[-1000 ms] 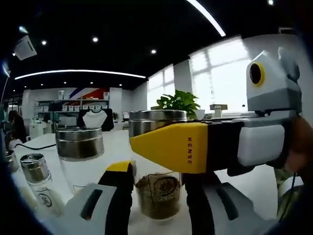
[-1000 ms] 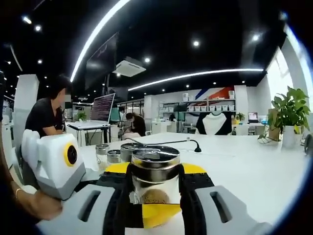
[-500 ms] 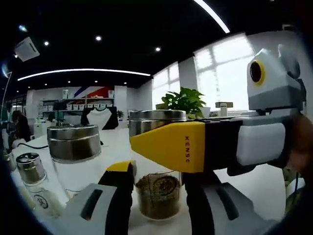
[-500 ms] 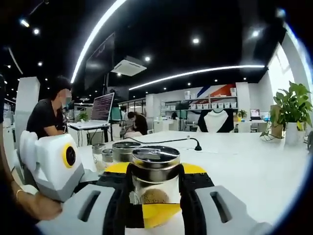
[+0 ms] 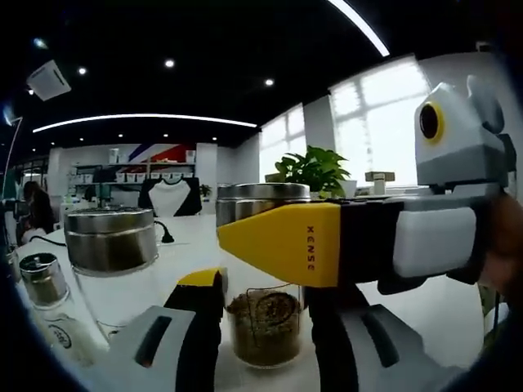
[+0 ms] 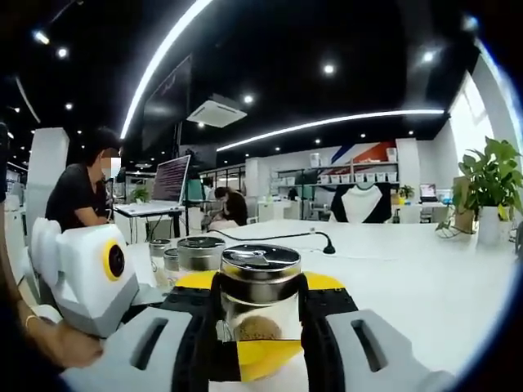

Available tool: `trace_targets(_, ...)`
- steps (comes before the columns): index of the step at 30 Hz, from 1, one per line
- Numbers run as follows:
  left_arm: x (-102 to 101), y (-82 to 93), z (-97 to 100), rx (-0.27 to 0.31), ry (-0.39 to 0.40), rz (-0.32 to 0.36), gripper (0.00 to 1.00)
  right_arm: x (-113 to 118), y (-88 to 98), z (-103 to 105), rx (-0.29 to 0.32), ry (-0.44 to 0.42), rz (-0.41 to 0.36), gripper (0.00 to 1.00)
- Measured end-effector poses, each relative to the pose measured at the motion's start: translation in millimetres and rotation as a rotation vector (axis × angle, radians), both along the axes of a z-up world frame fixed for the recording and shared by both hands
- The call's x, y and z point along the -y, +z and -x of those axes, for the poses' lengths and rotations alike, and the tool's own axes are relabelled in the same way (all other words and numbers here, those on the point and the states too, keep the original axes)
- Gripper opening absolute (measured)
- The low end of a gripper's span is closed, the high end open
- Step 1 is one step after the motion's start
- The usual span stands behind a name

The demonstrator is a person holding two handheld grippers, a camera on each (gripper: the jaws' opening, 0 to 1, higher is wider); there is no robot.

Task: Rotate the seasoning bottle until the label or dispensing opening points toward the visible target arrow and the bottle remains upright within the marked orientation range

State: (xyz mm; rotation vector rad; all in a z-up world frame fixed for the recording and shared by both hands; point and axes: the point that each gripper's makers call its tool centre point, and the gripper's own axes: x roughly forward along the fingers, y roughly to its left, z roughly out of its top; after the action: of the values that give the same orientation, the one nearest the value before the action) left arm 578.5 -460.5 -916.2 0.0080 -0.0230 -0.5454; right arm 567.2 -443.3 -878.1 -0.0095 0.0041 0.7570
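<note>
On a long white table (image 6: 425,278) in an open-plan office, I hold a clear glass seasoning bottle with a brushed-steel lid (image 6: 260,294) between both tools: my right gripper (image 6: 258,343), its yellow-tipped jaws closed against the glass below the lid, and my left gripper (image 5: 261,327), jaws set on either side of the lower body, though I cannot tell whether they press. The bottle (image 5: 263,286) stands upright on the tabletop, long axis vertical, a layer of brown seasoning in its base. A round printed emblem faces the left gripper view; no target arrow is visible, so how far the label is off I cannot judge. Glass and steel look rigid, fairly light, smooth and breakable, likely to slip under a loose pinch; the plain wall below the lid seems the best hold for turning without tipping. Beside it stand a wider steel-lidded glass jar (image 5: 110,245) and a small shaker bottle (image 5: 47,302); a potted green plant (image 6: 489,184) sits well apart.
</note>
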Motion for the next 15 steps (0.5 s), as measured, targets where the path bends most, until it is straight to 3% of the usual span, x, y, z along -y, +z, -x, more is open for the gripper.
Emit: trace_targets(15, 1, -11.1, -7.2, -0.017, 0.017, -0.020, 0.43, 0, -8.6, -5, -0.008, 0.001, 0.012, 0.36)
